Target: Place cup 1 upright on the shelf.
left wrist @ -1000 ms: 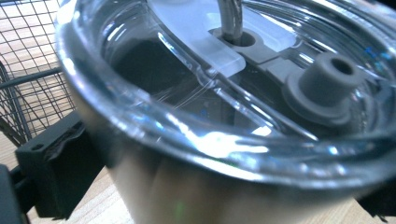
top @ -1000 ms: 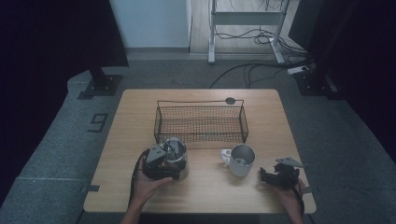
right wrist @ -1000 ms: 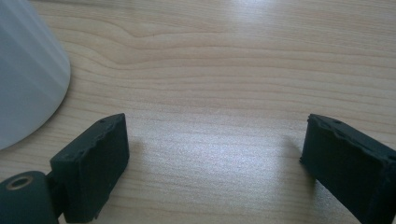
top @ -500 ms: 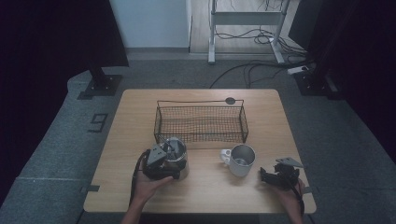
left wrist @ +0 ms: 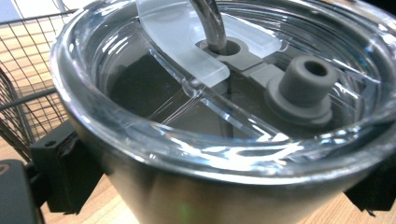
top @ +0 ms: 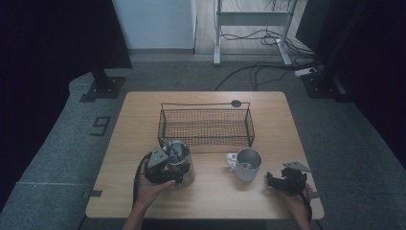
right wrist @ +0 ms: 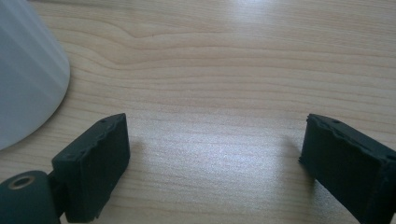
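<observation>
Steel tumbler (top: 183, 165), no readable label, is clamped by the left hand-held gripper (top: 160, 165); right hand-held gripper (top: 282, 181) gapes empty.

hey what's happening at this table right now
A person works at a wooden table with a two-jaw gripper in each hand. The left gripper has its jaws on either side of a steel tumbler that has a clear lid and a metal straw, near the front left. The right gripper rests open over bare wood at the front right, holding nothing. A white mug stands between them, and a wire basket sits behind.
</observation>
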`<act>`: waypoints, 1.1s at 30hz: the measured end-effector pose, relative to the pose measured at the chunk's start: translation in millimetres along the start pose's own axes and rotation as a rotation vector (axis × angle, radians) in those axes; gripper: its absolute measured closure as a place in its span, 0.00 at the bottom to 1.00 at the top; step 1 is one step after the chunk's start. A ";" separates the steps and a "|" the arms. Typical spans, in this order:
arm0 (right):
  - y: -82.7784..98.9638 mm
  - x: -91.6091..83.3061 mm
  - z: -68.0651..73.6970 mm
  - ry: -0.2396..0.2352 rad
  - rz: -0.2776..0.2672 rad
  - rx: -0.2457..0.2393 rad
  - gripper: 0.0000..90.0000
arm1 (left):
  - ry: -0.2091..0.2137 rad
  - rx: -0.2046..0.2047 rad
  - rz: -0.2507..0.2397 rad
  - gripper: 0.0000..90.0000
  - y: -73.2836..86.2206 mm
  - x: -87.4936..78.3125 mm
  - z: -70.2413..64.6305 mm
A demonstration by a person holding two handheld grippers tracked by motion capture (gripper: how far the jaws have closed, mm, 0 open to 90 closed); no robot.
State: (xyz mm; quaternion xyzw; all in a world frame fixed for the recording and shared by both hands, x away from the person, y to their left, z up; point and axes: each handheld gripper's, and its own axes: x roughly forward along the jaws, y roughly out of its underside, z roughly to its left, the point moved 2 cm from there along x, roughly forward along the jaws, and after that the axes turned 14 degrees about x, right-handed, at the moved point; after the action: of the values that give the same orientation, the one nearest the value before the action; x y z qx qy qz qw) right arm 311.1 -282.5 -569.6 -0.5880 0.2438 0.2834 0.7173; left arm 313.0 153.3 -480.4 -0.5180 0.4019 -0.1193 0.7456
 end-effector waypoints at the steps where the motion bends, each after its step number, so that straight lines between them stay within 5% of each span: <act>1: 0.0 0.0 0.0 0.000 0.000 0.000 0.08 | 0.001 0.004 -0.004 0.05 -1.3 -1.3 0.6; 33: 0.0 -0.3 -0.3 0.002 -0.002 0.006 0.10 | -0.018 0.006 -0.032 0.05 -19.3 -15.5 7.9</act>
State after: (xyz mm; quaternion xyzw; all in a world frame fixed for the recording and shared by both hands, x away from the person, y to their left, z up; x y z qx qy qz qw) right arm 310.9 -282.8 -569.4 -0.5864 0.2446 0.2813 0.7192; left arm 313.3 159.4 -455.1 -0.5232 0.3868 -0.1276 0.7486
